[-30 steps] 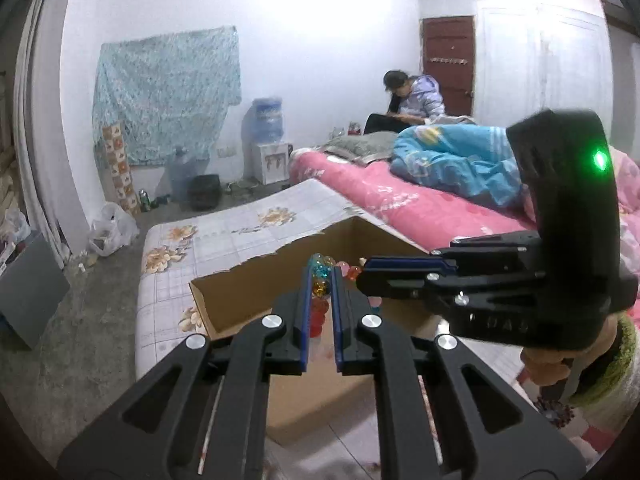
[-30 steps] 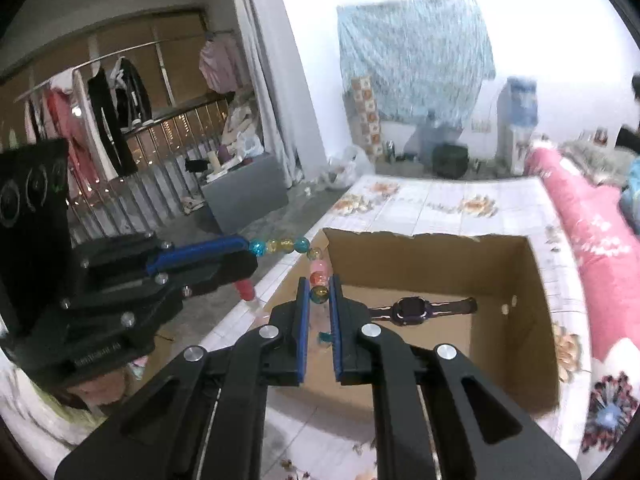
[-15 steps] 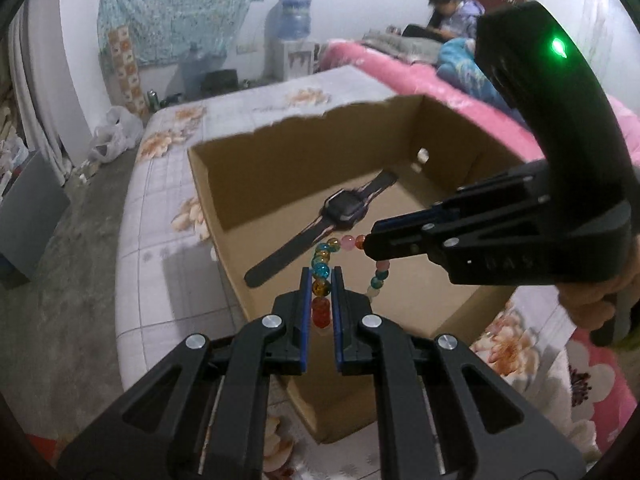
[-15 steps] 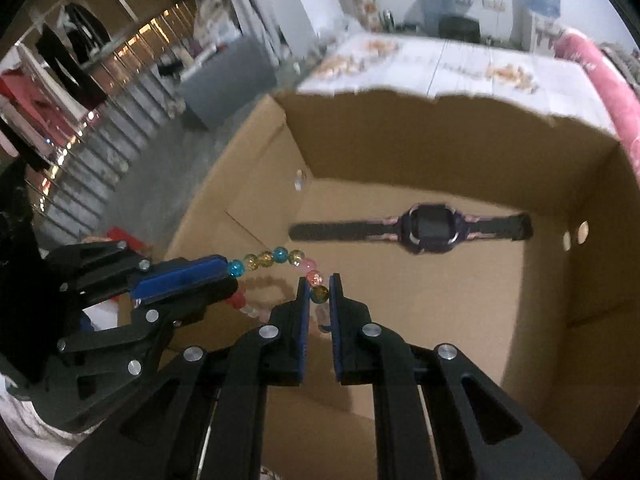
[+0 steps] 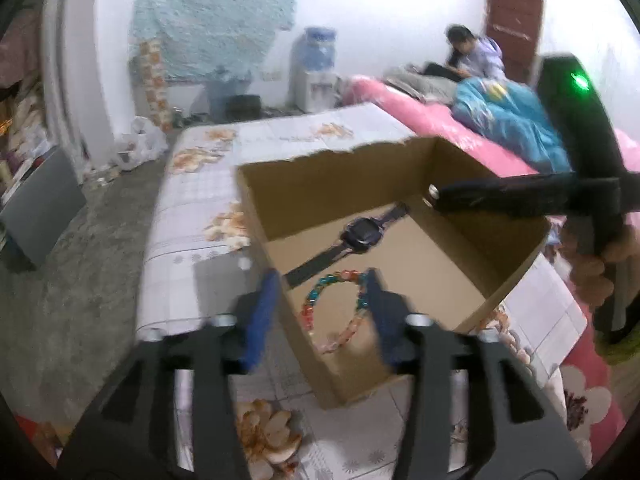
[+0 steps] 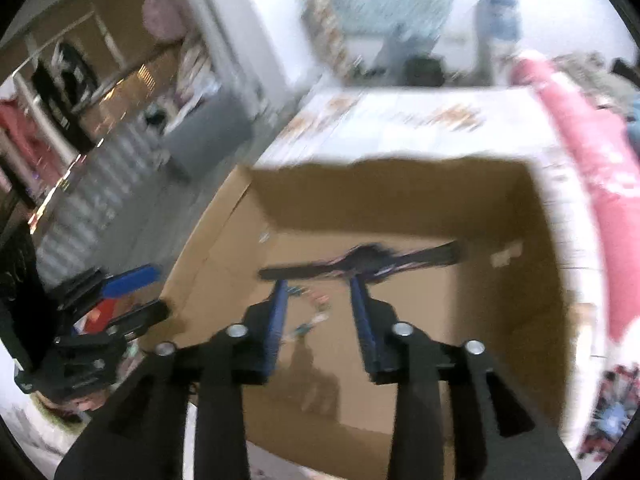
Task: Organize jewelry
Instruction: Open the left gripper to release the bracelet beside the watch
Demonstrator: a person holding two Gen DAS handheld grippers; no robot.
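Both grippers released, jaws just opening, nothing pinched. Left gripper point(image 5: 322, 304) above box point(image 5: 452, 168), bracelet point(image 5: 336, 308) lying loose on box floor between its fingers, just beside watch point(image 5: 362, 234). Right gripper point(image 6: 318, 312) also over box, blurred.

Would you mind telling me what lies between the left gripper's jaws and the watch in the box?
The bead bracelet lies there on the box floor, just short of the watch, loose between the left gripper's jaws, which have just been opening. The left wrist view shows it.
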